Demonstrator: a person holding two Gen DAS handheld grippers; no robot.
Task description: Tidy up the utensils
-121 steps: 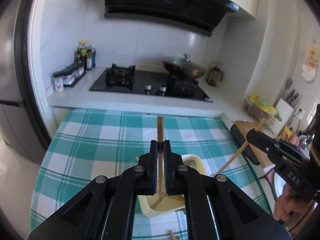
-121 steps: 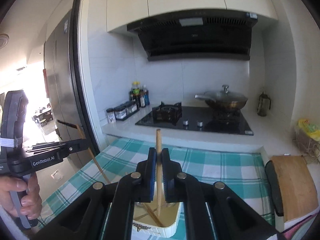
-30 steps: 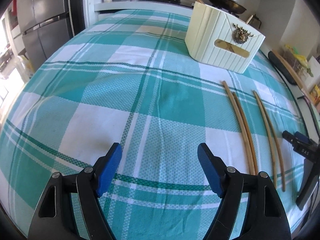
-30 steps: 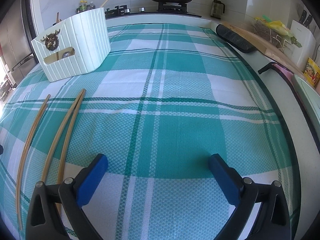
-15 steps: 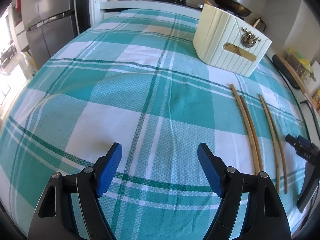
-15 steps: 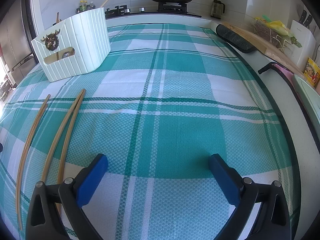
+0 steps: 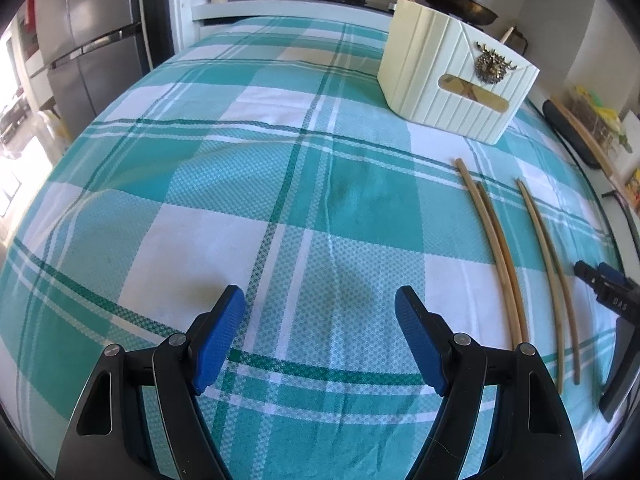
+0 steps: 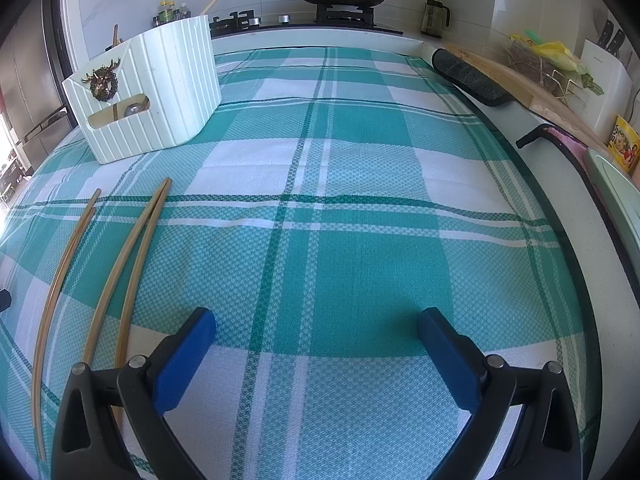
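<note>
Left wrist view: left gripper spread wide, holding nothing, above the checked tablecloth; four chopsticks lie in two pairs right of it, near the cream holder; the right gripper's tip shows at the edge. Right wrist view: right gripper likewise spread, empty; chopsticks to its left; only here a spoon shows through the holder's slot.

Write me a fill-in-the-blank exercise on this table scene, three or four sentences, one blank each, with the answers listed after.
1. The number of chopsticks lying loose on the checked cloth is ____.
2. The jaws of the left gripper and the right gripper are both ____.
3. The cream holder carries a brass ornament shaped like a ____ head.
4. On the stove behind the table sits a lidded ____.

Answers: four; open; deer; pan
</note>
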